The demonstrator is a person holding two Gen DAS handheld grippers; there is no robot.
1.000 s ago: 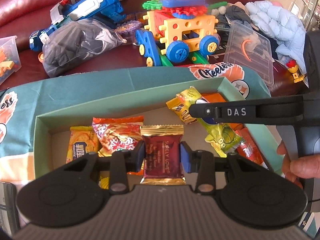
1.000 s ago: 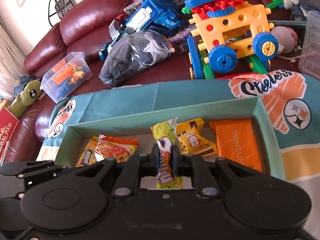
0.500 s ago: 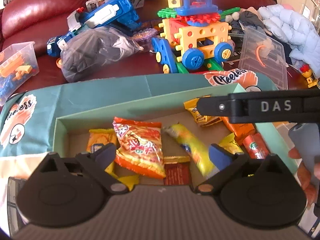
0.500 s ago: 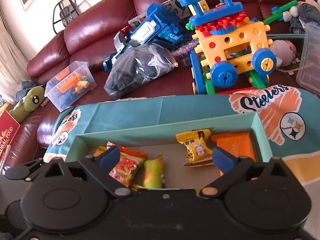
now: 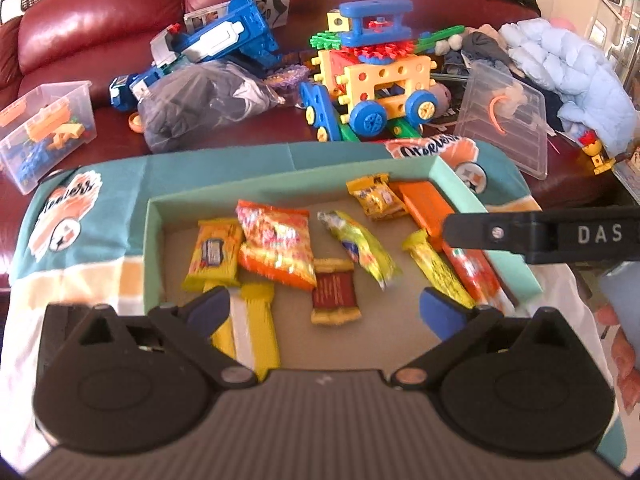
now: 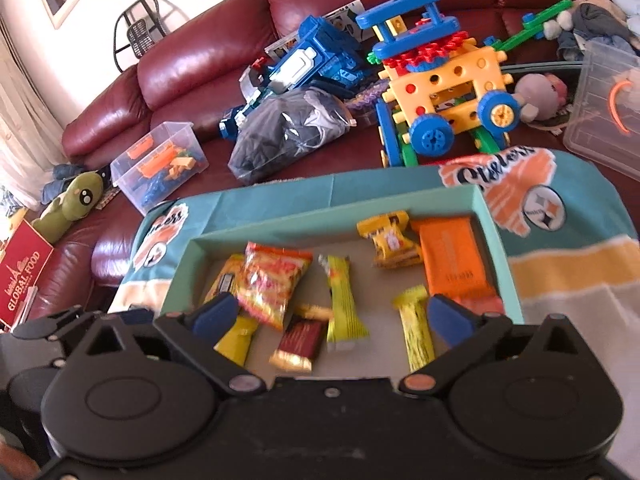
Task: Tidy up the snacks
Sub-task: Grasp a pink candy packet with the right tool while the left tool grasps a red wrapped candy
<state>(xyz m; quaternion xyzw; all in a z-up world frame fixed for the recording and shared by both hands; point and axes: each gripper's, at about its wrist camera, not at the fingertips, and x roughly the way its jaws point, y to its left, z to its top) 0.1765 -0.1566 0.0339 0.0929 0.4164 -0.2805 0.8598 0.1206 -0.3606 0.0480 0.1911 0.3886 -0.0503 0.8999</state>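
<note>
Your left gripper (image 5: 326,310) and right gripper (image 6: 330,316) hang wide open and empty above the mint-green box (image 5: 154,240); the maroon chocolate packet (image 5: 334,291) lies just beyond the left jaws, long axis running near-to-far.

The box (image 5: 446,178) is open on top, so a gripper can enter from above. Bare floor lies near the front wall, between the dark red candy (image 5: 334,294) and the yellow bar (image 5: 438,268). On the left side, packets overlap and leave little room. Behind the box, the toy car (image 6: 444,92) and the grey bag (image 6: 288,132) block the sofa (image 6: 192,64).
</note>
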